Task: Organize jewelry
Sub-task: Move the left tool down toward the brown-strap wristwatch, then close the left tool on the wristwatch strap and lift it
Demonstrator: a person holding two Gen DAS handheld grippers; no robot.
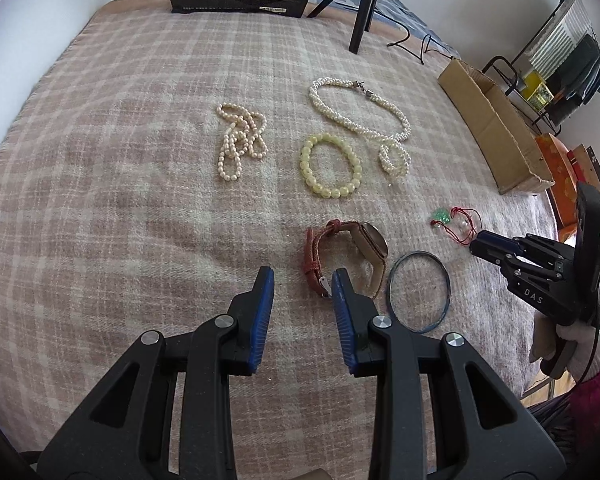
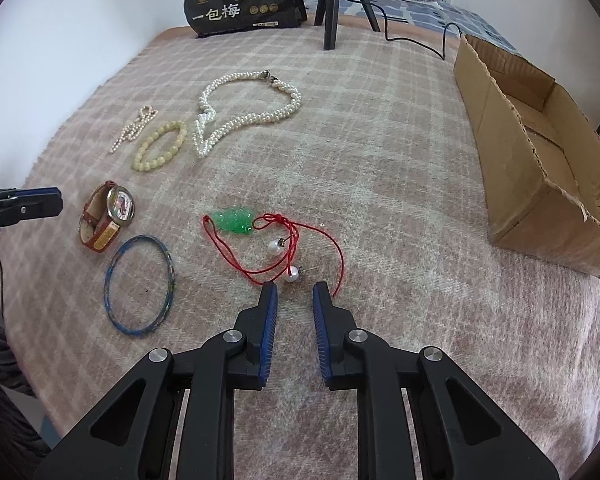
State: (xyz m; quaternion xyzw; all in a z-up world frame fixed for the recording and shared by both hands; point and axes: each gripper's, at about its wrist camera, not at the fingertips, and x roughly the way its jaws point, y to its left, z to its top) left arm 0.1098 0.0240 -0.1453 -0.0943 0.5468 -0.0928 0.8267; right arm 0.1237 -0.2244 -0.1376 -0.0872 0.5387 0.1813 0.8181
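Although every piece lay loose on the pink plaid blanket, the brown cardboard box at its right edge stood empty; left tool and right tool gaped empty.

Jewelry laid flat and apart on the plaid blanket: far row, a bunched pink-pearl strand, a yellow bead bracelet and a white twisted pearl necklace with clasp closed; near row, a wristwatch on its side with red-brown strap, just beside a thin blue bangle; further right, a green pendant on a looped red cord, with two pearl stud earrings on the cord
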